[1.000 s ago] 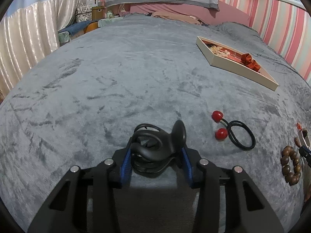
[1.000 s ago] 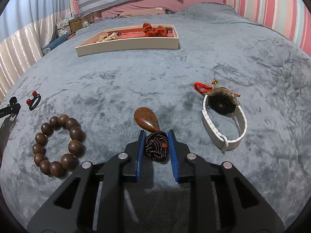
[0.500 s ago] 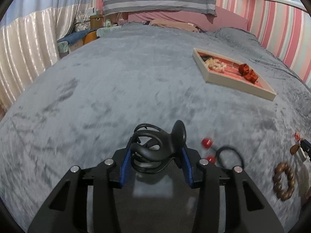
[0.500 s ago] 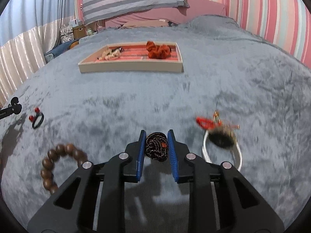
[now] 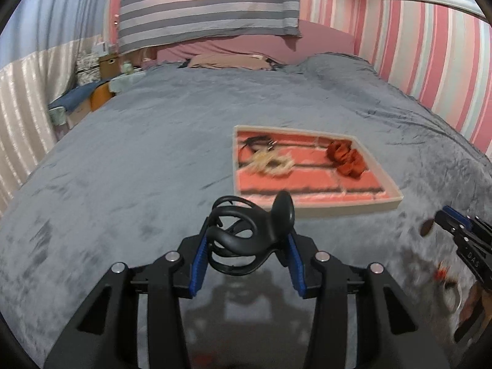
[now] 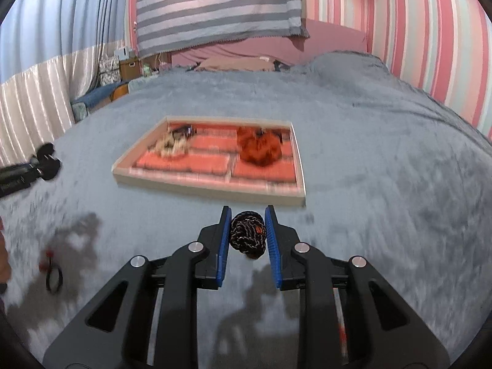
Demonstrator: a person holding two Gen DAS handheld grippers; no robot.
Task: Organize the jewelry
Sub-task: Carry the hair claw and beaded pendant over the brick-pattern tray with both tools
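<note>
The left gripper (image 5: 244, 247) is pinching a black hair clip (image 5: 250, 235) between its blue pads, and the right gripper (image 6: 247, 235) is pinching a dark braided knot (image 6: 248, 235); both are hanging above the grey blanket (image 5: 138, 169), just short of the shallow tray (image 5: 350, 207) with its red lining; the step in hand looks like carrying both pieces over the near rim; doing it well is calling for clearing that rim before lowering, aiming each piece at bare lining away from the pale bracelet (image 5: 272, 163) and the red scrunchie (image 5: 346, 158) already lying inside, and spreading the jaws only once the piece is low over the tray, since the clip may snag on a pad; the left wrist view is showing a brown pendant (image 5: 428, 228) dangling by the right gripper's tip, which the right wrist view is hiding; the right wrist view is showing a black hair tie with red beads (image 6: 53, 272) lying on the blanket, blurred
</note>
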